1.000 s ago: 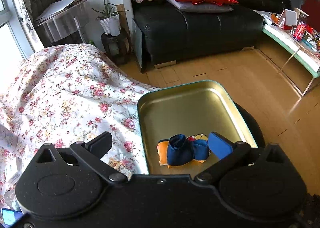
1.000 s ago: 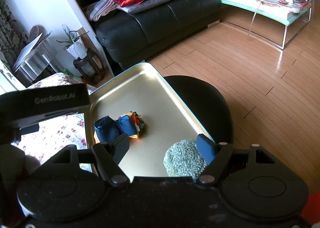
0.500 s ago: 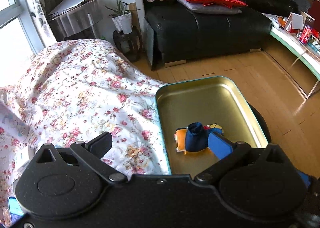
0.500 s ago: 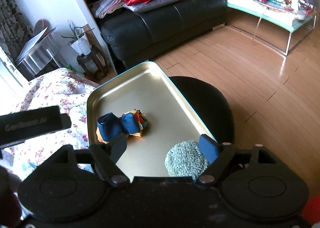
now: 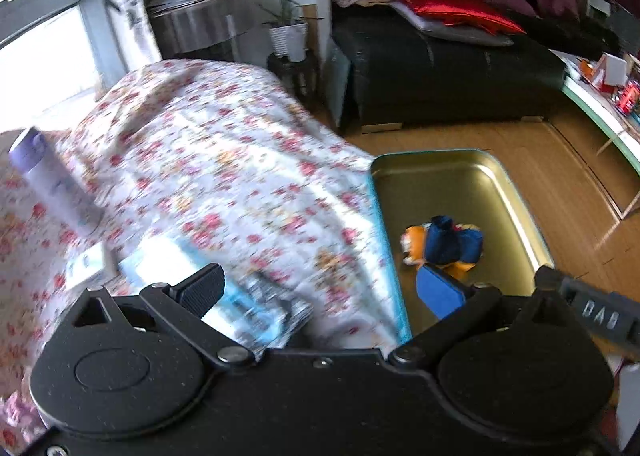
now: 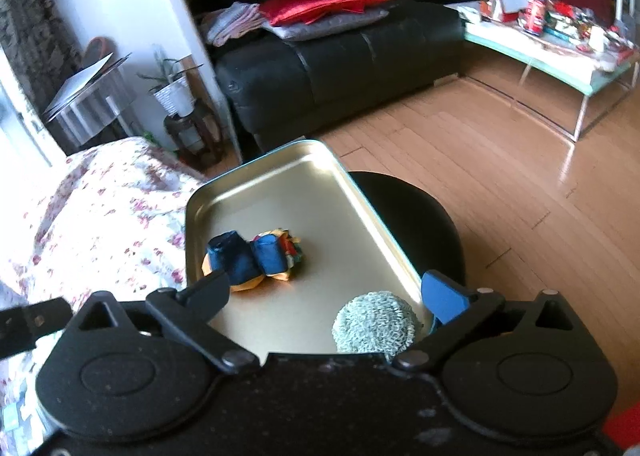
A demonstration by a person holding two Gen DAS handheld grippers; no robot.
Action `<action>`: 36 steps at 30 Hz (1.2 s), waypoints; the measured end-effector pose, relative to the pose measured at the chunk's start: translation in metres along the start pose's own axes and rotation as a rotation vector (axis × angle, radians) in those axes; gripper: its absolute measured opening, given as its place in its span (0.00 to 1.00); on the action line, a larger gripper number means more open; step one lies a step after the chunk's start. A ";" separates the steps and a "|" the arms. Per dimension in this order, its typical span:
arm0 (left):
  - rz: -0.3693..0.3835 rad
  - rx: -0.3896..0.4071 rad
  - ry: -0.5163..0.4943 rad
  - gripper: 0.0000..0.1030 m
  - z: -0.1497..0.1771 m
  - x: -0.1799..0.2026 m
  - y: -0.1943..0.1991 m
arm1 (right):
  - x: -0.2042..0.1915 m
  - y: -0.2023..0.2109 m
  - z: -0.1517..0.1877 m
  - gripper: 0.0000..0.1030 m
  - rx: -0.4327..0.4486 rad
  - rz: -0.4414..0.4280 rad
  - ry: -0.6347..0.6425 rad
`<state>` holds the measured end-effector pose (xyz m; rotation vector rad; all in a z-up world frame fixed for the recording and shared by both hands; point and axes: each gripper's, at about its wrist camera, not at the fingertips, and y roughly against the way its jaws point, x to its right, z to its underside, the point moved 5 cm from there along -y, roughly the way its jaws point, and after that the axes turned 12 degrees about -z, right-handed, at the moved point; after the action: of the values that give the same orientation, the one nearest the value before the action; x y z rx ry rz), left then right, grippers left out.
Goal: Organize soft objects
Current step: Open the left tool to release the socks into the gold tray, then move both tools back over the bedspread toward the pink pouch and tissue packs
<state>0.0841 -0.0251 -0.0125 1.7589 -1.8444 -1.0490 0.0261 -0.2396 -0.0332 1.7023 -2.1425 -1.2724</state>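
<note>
The right gripper (image 6: 326, 294) hangs over the near end of a shallow gold metal tray with a teal rim (image 6: 256, 168). Its jaws are opening, now spread wide, and a fuzzy grey-green ball of looped fabric (image 6: 374, 322) sits between them on the tray floor, just inside the near right corner, with neither pad seeming to press on it. A little farther in and to the left lies a blue, orange and multicoloured fabric bundle (image 6: 250, 258). The tray rests on a round black stool (image 6: 420, 216), beside a surface draped in white cloth with pink flowers (image 6: 104, 208).

The left gripper (image 5: 322, 290), jaws open and empty, points at the blurred floral cloth to the left of the tray, where a pale purple cylindrical bottle (image 5: 52, 180) and flat blue-and-white packets (image 5: 248, 304) lie.

This looks like the release step: the ball is set down. Next, the right gripper should lift clear, while the left finds another soft object; none is clearly visible there.
</note>
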 end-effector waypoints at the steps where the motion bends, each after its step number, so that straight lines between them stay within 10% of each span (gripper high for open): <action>1: -0.006 -0.003 0.010 0.96 0.004 -0.007 0.002 | -0.003 0.000 0.001 1.00 -0.004 -0.007 0.016; 19: -0.184 -0.083 0.207 0.96 0.097 -0.171 0.027 | -0.097 0.026 0.061 1.00 -0.046 -0.162 0.437; 36: -0.354 -0.181 0.373 0.96 0.196 -0.257 0.018 | -0.163 0.041 0.152 0.91 -0.295 -0.389 0.519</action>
<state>-0.0325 0.2714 -0.0703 2.0472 -1.2085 -0.8955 -0.0314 -0.0211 -0.0399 2.0824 -1.3155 -1.0005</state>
